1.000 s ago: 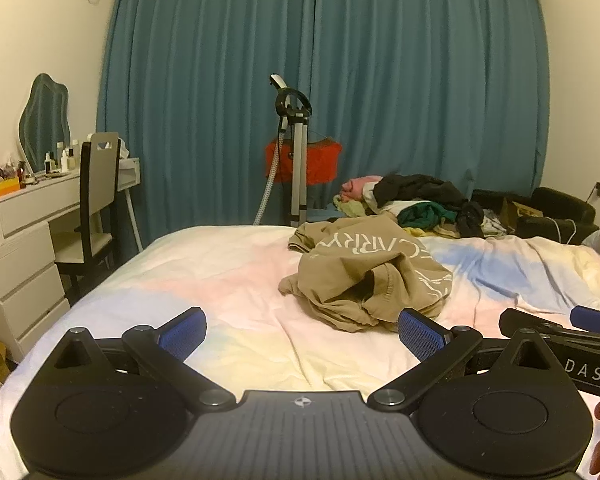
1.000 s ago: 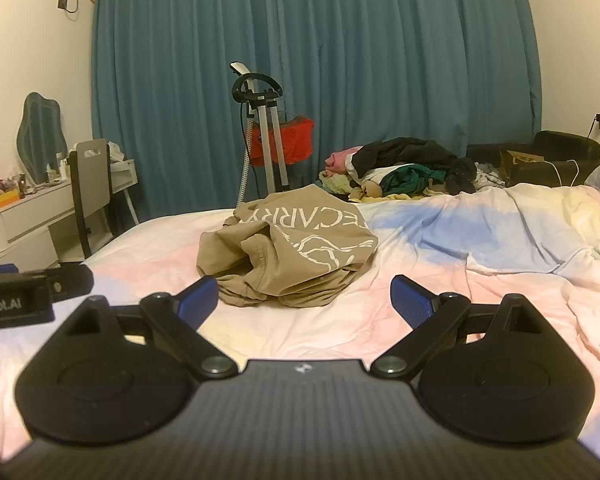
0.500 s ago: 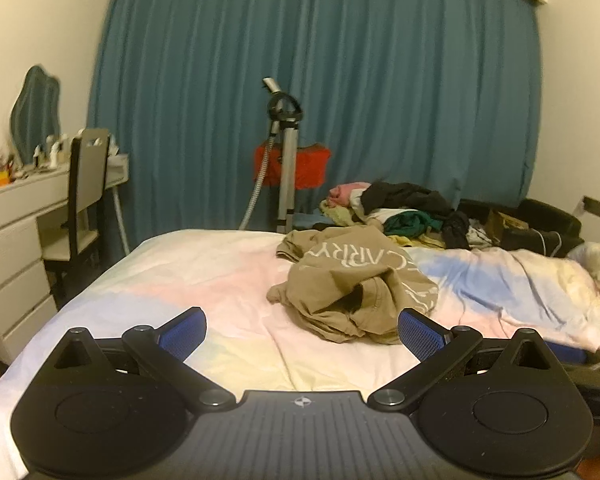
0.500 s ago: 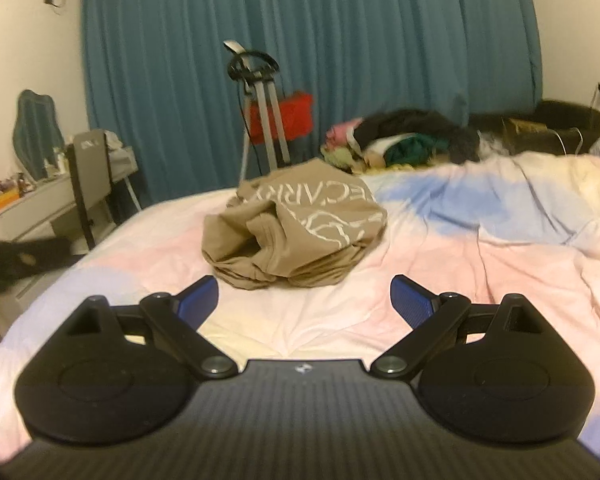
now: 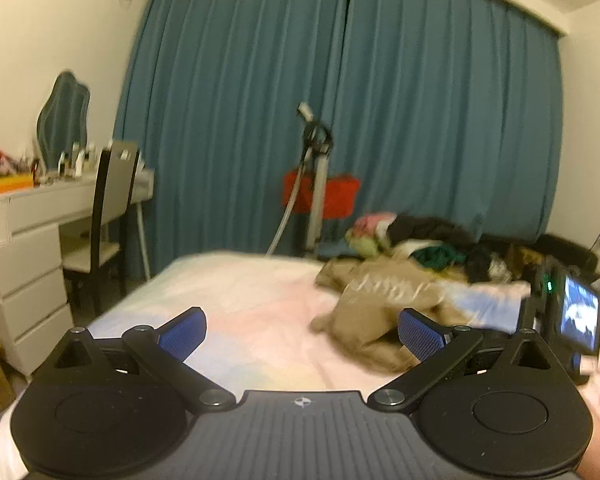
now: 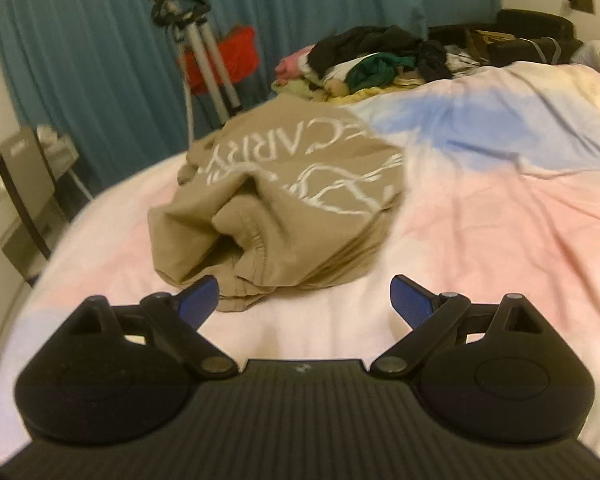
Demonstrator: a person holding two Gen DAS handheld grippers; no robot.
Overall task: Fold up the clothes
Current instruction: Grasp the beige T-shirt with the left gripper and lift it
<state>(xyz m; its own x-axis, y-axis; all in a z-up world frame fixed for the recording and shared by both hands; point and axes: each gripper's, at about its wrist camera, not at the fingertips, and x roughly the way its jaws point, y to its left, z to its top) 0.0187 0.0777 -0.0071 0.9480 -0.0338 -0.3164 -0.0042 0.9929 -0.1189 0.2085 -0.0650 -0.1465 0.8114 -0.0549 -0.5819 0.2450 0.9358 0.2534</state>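
We see a crumpled tan cotton garment with white lettering (image 6: 284,208) lying in a heap on the pastel pink, blue and yellow bedsheet (image 6: 480,216), toward the far left part of the bed. Our right gripper (image 6: 305,300) hovers just short of the garment's near hem, its 2 blue-padded fingers (image 6: 410,300) spread wide and empty. Our left gripper (image 5: 302,330) is likewise wide apart and holds nothing, over the sheet to the left of the garment. Behind the garment lies a mixed pile of dark, green and pink clothes (image 6: 364,62), before a teal pleated curtain (image 5: 340,120).
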